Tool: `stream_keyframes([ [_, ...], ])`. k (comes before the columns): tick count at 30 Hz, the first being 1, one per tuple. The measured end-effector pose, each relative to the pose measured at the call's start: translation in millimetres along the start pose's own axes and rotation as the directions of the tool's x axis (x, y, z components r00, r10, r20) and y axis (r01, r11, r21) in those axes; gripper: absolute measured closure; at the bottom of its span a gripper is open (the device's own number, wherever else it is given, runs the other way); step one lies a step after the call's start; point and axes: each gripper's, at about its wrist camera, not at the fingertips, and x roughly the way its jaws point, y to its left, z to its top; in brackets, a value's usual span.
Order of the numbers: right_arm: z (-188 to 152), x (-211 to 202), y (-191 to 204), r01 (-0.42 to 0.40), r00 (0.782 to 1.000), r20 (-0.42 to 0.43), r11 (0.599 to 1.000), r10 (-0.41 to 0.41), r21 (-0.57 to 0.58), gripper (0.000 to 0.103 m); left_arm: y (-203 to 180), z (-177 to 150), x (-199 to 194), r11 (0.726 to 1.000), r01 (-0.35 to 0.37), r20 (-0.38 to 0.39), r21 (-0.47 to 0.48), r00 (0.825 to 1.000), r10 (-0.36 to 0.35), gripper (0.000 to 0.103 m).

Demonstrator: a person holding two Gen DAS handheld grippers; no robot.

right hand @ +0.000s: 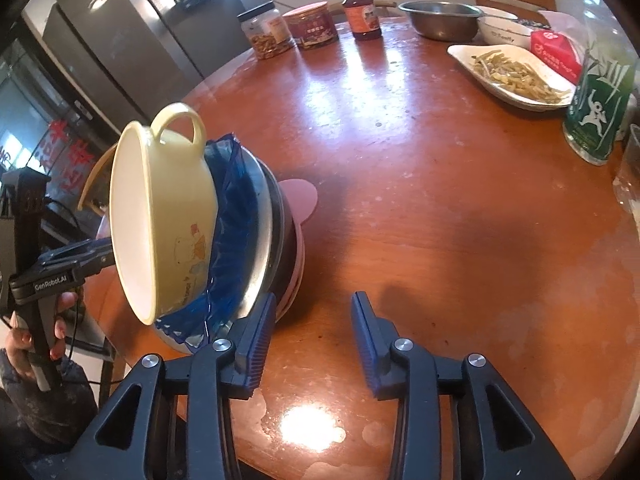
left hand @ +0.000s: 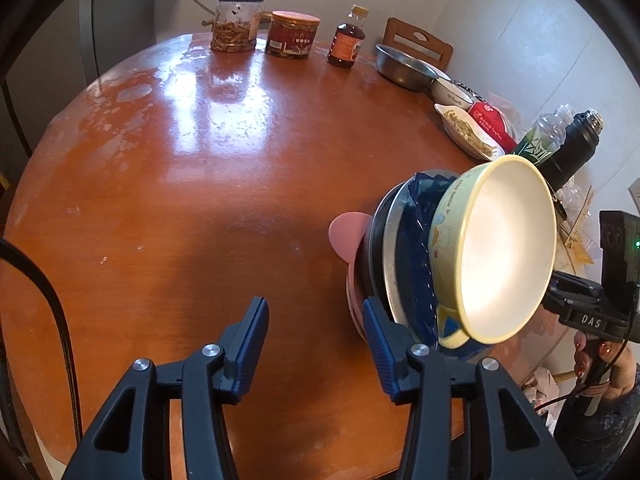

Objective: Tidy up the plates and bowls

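Jaws of my left gripper (left hand: 316,344) apart, empty, above table (left hand: 192,184). Stack (left hand: 400,256) of pink plate, dark and steel plates, blue dish just right of right finger, yellow bowl (left hand: 504,252) on top, all tilted.

Right view: my right gripper (right hand: 314,340) jaws apart, empty; left finger just beside stack (right hand: 256,216); bowl (right hand: 168,216) leaning.

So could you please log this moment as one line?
stage: stacking | left gripper: open | right gripper: open | yellow bowl: atop stack, tilted | table
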Motion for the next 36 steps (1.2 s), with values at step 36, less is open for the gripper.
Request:
stream_keyframes([
  [36,-109,-60,100,0.297,0.902,0.348,0.952,-0.254,-0.075,0.024,-71,-114,-45,0.988,-0.153,0.174,-0.024,0.973,0.155,0.02],
])
